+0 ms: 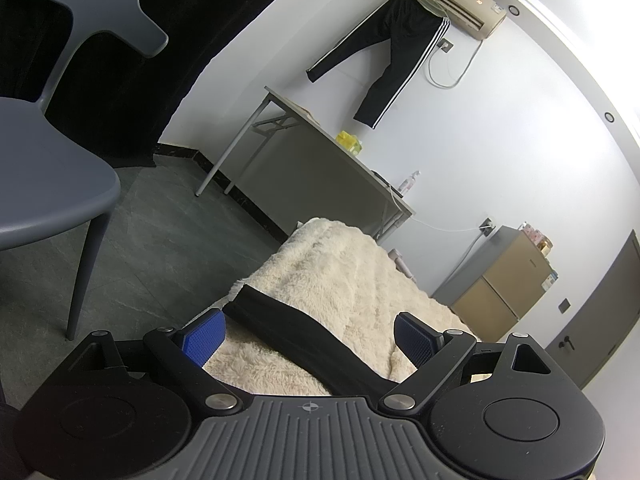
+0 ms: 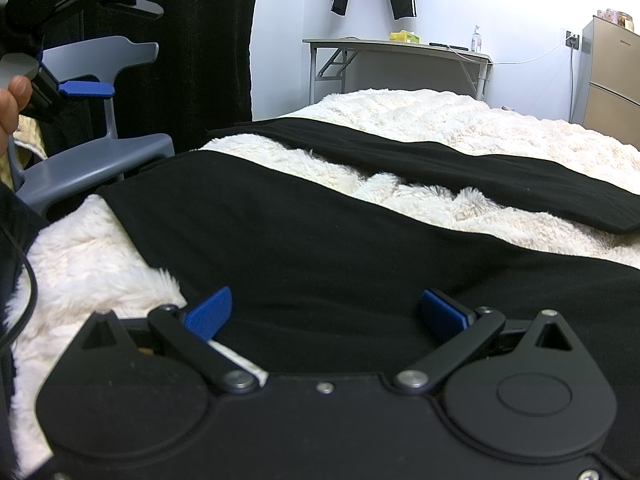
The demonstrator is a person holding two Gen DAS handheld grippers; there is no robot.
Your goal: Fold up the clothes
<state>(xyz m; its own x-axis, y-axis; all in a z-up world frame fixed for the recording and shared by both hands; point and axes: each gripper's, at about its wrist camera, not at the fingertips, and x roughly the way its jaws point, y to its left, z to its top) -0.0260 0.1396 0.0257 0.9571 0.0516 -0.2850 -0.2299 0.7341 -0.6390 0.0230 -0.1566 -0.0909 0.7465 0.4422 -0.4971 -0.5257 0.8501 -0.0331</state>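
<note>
Our right tool [image 2: 326, 312] hangs over the black garment [image 2: 304, 240] with its blue pads wide apart, gripping nothing. The garment's spread across the fluffy cream blanket [image 2: 500, 120] on the bed, and the left tool [image 2: 86, 88] sits up by the grey chair [image 2: 100, 164].

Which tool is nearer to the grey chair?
Left. The left tool hangs open right in front of the grey chair; the right tool sits open over the black garment, farther off.
</note>
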